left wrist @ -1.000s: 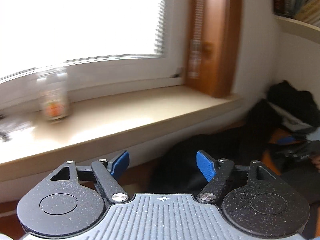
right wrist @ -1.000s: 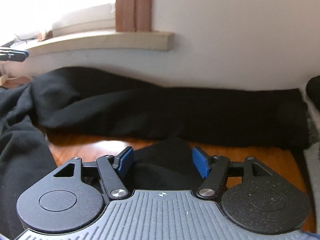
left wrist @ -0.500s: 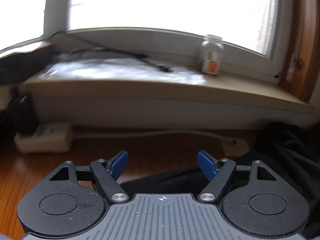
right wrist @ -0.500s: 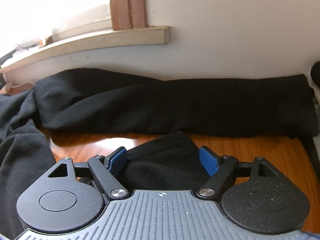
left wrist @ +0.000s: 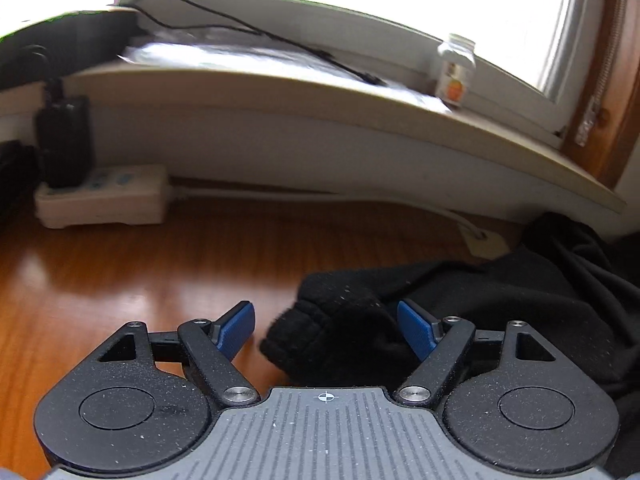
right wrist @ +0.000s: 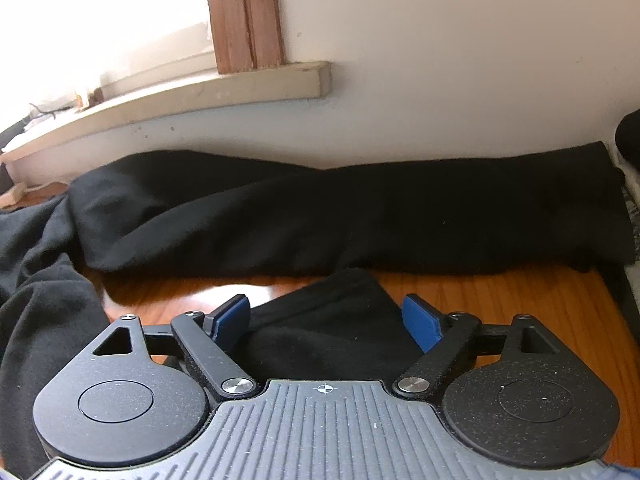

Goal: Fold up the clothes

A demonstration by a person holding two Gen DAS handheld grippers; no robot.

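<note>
Left wrist view: one left gripper (left wrist: pixel 326 326), blue-padded jaws closing around one ribbed cuff (left wrist: pixel 316 332) of a black knit garment (left wrist: pixel 500 300) on the glossy wooden tabletop (left wrist: pixel 140 280), pads not pressing. Beyond: one white power strip (left wrist: pixel 102 196), one small labelled bottle (left wrist: pixel 454 72) on the beige windowsill (left wrist: pixel 320 96). Right wrist view: one right gripper (right wrist: pixel 326 320), jaws opening, a black fabric corner (right wrist: pixel 332 312) loose between; one long black fabric roll (right wrist: pixel 360 216) lies along the white wall (right wrist: pixel 440 60).
</note>
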